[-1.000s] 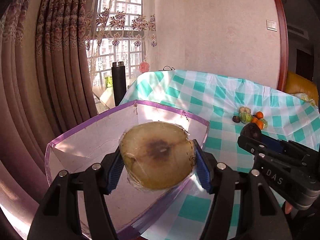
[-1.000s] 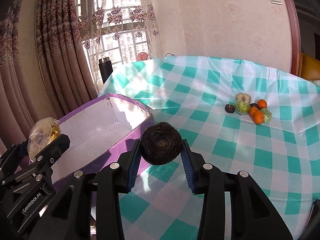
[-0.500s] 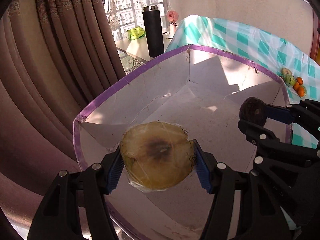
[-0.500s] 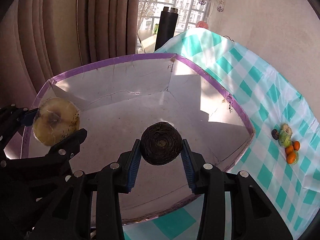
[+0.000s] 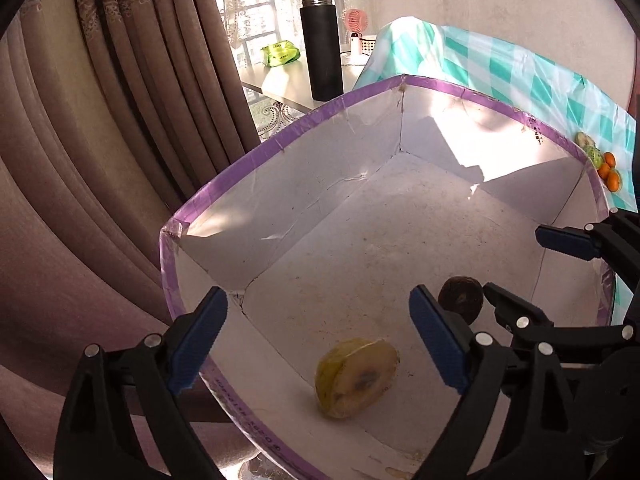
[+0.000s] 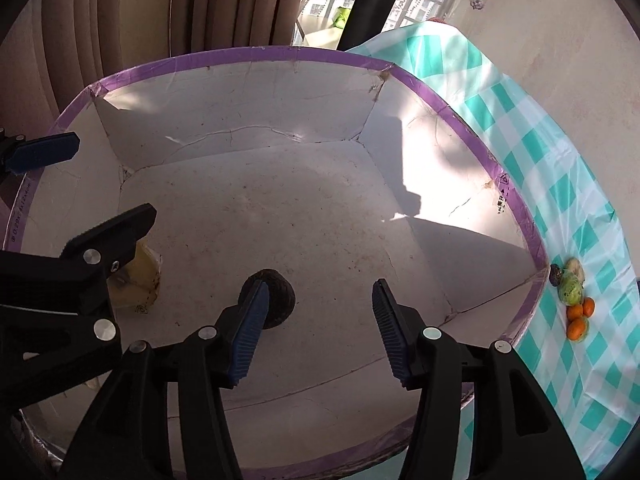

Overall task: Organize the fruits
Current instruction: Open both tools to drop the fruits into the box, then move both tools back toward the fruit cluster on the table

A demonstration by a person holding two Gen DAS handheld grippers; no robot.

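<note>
A white box with a purple rim (image 5: 280, 140) (image 6: 280, 54) fills both views. On its floor lies a yellow wrapped fruit slice (image 5: 356, 376) (image 6: 140, 280), and beside it a dark round fruit (image 5: 460, 300) (image 6: 276, 300). My left gripper (image 5: 316, 320) hangs over the slice, its jaws opening with nothing pressed between them. My right gripper (image 6: 318, 300) hovers above the dark fruit, its jaws also opening, and the fruit rests free by its left finger. Each gripper shows at the edge of the other's view, the right gripper (image 5: 532, 268) and the left gripper (image 6: 92, 188).
Several small fruits (image 5: 604, 164) (image 6: 574, 300), orange and green, lie on the teal checked tablecloth (image 5: 520, 76) (image 6: 560, 200) right of the box. A black flask (image 5: 322, 48) (image 6: 372, 4) stands on a side table behind. Brown curtains (image 5: 120, 120) hang to the left.
Both grippers moved over the box and dipped toward its floor. Both opened; the yellow slice and the dark fruit left the jaws and now lie on the floor.
</note>
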